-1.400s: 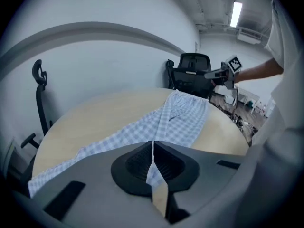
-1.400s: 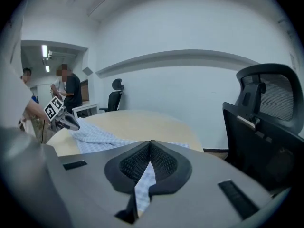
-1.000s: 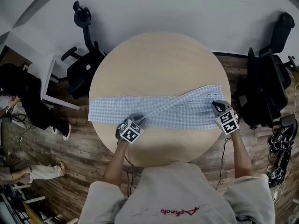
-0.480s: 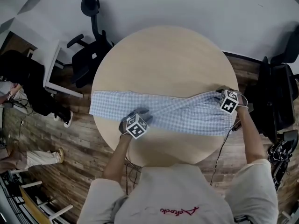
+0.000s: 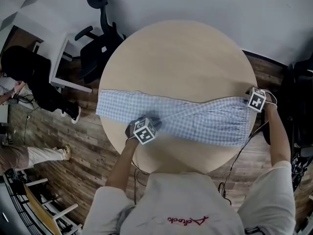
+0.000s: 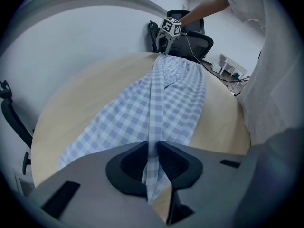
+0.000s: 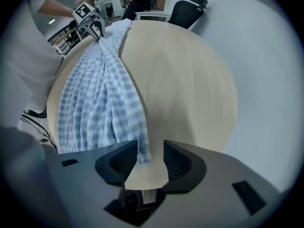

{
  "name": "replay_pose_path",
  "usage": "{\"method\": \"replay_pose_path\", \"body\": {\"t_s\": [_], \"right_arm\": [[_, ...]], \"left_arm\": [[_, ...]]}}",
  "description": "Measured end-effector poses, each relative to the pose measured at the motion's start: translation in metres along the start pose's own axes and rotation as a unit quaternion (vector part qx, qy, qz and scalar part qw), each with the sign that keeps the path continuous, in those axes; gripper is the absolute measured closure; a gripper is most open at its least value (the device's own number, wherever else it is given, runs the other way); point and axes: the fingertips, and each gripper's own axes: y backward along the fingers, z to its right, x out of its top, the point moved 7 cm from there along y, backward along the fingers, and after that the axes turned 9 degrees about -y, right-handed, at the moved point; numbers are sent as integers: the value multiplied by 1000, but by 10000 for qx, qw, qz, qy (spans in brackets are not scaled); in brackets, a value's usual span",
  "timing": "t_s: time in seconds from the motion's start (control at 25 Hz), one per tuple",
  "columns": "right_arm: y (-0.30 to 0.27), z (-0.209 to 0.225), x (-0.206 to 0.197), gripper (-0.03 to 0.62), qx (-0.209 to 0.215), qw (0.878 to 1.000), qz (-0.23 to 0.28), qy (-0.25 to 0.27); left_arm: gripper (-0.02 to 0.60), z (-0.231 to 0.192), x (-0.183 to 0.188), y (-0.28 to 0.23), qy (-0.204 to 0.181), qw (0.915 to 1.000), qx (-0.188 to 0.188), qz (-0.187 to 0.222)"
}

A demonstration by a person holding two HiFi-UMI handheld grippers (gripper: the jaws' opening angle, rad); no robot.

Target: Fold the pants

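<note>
**Both my tongs on the checked pants, neither one pinching**

Head view: the pants (image 5: pixel 195 119) lie flat in one long band across the near half of the round table (image 5: pixel 181 58), reaching from its left edge to its right. My left tongs (image 5: pixel 149 122) point down on the near hem, left of the middle. My right tongs (image 5: pixel 249 100) sit at the far right end of the cloth, right at the table's rim.

Left gripper view: a raised fold of the blue-and-white check runs straight away from me and stands in the gap between my pads. The jaws are closing round it, with the gap already narrow – not yet a real pinch. At the far end of the fold, my other tongs stand over the gathered waistband.

Right gripper view: these jaws are spreading wide. A hemmed corner of the pants hangs between them, close by the left pad, with bare tabletop under the rest of the gap – nothing gripped
</note>
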Motion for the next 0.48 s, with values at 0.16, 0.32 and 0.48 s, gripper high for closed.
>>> {"method": "replay_pose_path", "body": {"t_s": [0.16, 0.32, 0.48], "right_arm": [[-12, 2, 2, 414, 382, 9992, 48, -48], [-23, 0, -6, 421, 557, 9984, -25, 29], [-22, -2, -10, 467, 743, 9972, 29, -62]], "left_arm": [[506, 0, -6, 1, 19, 9999, -104, -91], [528, 1, -3, 1, -51, 9999, -118, -102], [532, 1, 0, 1, -74, 9998, -125, -100]]}}
